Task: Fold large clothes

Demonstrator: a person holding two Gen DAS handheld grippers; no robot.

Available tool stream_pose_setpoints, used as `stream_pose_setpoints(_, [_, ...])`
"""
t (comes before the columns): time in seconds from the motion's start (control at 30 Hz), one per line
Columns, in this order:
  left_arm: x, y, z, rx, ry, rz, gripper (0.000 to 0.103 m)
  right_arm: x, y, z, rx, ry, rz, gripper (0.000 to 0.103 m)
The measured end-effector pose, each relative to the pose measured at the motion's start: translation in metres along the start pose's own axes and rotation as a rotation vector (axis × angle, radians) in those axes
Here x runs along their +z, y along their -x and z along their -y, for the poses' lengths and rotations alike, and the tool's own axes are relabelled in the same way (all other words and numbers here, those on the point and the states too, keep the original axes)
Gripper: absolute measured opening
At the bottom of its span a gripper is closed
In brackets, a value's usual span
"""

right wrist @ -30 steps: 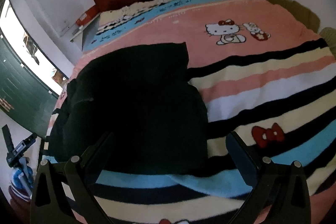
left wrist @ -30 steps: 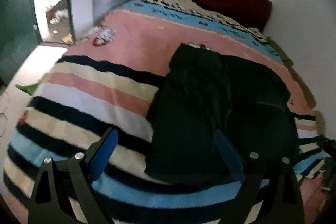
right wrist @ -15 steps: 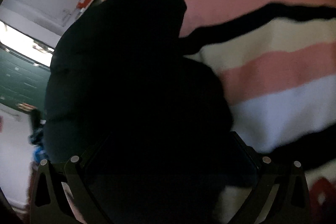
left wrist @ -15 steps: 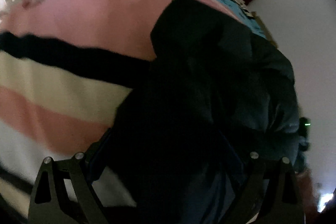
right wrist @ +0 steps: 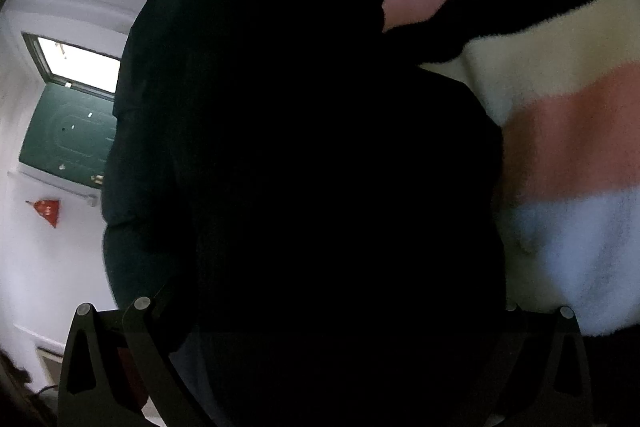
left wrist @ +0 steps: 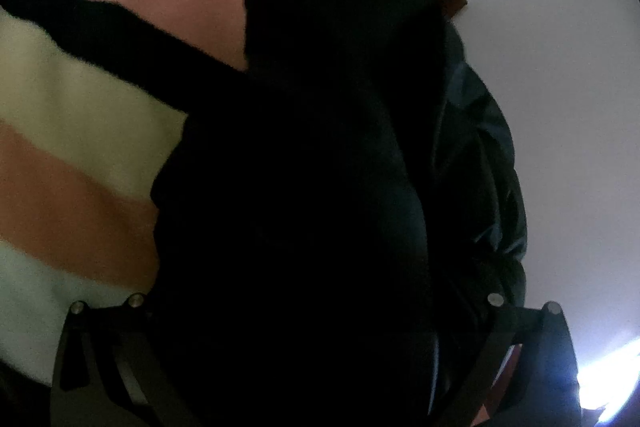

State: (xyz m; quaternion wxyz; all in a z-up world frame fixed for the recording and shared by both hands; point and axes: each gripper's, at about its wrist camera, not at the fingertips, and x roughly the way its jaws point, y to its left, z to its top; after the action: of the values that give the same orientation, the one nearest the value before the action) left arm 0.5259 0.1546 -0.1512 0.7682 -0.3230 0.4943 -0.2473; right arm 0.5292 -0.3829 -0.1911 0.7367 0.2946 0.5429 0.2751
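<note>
Both tools low over garment near edge, fabric between frames; left tool [left wrist: 316,355] and right tool [right wrist: 320,359] tips buried in black, grip state can't tell. Garment [left wrist: 320,167] lies on striped blanket [left wrist: 72,131] on bed. Likely grasp step; next: pinch hem, lift, fold away. No legible writing.

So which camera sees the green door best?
The right wrist view. The green door shows at its left edge, beside the dark garment, with a bright opening above it. The left wrist view shows no door, only that garment, the striped blanket and a white wall.
</note>
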Motion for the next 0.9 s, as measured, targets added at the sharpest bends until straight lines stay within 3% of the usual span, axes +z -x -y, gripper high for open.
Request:
stream_pose_setpoints(0.03, [-0.005, 0.002, 0.011, -0.014, -0.027, 0.019, 0.091, -0.002, -0.001, -0.004, -0.011, 0.009, 0.011, 0.103])
stream_pose_setpoints(0.07, [-0.01, 0.005, 0.021, -0.036, -0.049, 0.038, 0.071, -0.003, -0.001, -0.009, -0.023, 0.017, 0.022, 0.102])
stream_pose_setpoints(0.1, [-0.014, 0.008, 0.033, -0.049, -0.07, 0.058, 0.06, -0.005, 0.0, -0.012, -0.032, 0.024, 0.029, 0.094])
stream_pose_setpoints(0.13, [-0.016, 0.011, 0.041, -0.05, -0.086, 0.068, 0.054, -0.006, 0.002, -0.017, -0.033, 0.031, 0.04, 0.077])
stream_pose_setpoints(0.17, [-0.017, 0.016, 0.051, -0.05, -0.105, 0.081, 0.046, -0.006, 0.008, -0.024, -0.02, 0.04, 0.061, 0.069])
stream_pose_setpoints(0.23, [-0.017, 0.026, 0.067, -0.051, -0.13, 0.102, 0.037, -0.006, 0.016, -0.037, -0.04, 0.073, 0.08, 0.046])
stream_pose_setpoints(0.27, [-0.017, 0.034, 0.077, -0.055, -0.144, 0.117, 0.034, -0.006, 0.02, -0.048, -0.059, 0.104, 0.088, 0.042])
stream_pose_setpoints(0.33, [-0.015, 0.047, 0.094, -0.077, -0.162, 0.136, 0.032, -0.007, 0.033, -0.074, -0.09, 0.167, 0.113, 0.031])
stream_pose_setpoints(0.57, [-0.028, 0.112, 0.144, -0.101, -0.255, 0.192, 0.031, -0.03, 0.089, -0.158, -0.091, 0.289, 0.215, 0.026])
stream_pose_setpoints(0.73, [-0.054, 0.12, 0.151, -0.092, -0.267, 0.183, 0.031, -0.066, 0.115, -0.174, -0.057, 0.284, 0.245, 0.026])
stream_pose_setpoints(0.9, [-0.075, 0.086, 0.1, 0.047, -0.216, 0.097, 0.032, -0.086, 0.093, -0.142, -0.084, 0.215, 0.202, 0.027])
